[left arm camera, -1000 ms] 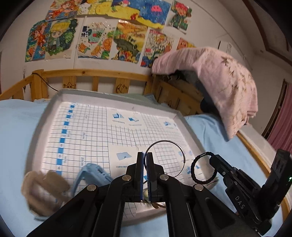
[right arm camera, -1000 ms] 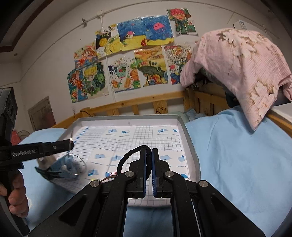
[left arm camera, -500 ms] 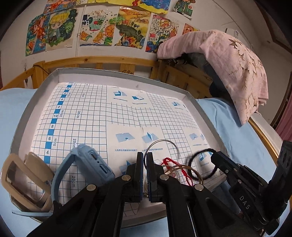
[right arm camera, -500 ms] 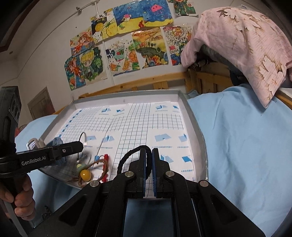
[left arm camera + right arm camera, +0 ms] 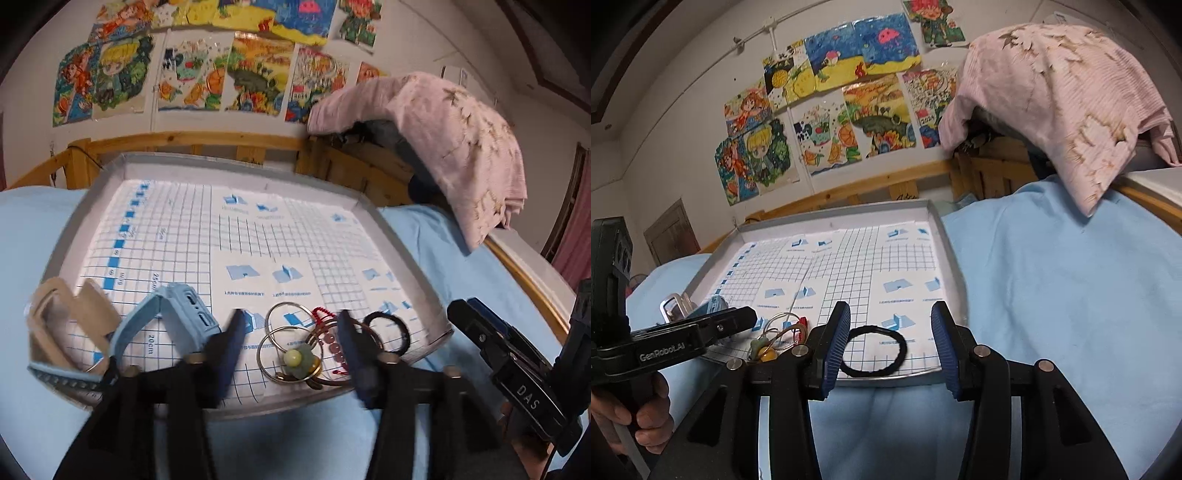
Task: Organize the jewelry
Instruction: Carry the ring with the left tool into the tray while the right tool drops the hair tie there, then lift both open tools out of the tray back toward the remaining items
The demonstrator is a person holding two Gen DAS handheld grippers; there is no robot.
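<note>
On the near left of the tray (image 5: 373,218) lie a tan buckle piece (image 5: 59,325) and a blue watch (image 5: 177,321). The left gripper (image 5: 291,343) has just been opening; its fingers (image 5: 229,347) stand apart around the silver rings (image 5: 284,332) and bead bracelets (image 5: 317,354), pressing nothing. To the right, the right gripper (image 5: 890,339) has just been opening too, its fingers (image 5: 836,339) spread clear of the black hair tie (image 5: 875,350) lying on the tray's near edge.

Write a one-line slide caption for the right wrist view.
Open right tool poised over a black hair tie at the near edge of a grid-lined tray on a blue sheet.
</note>
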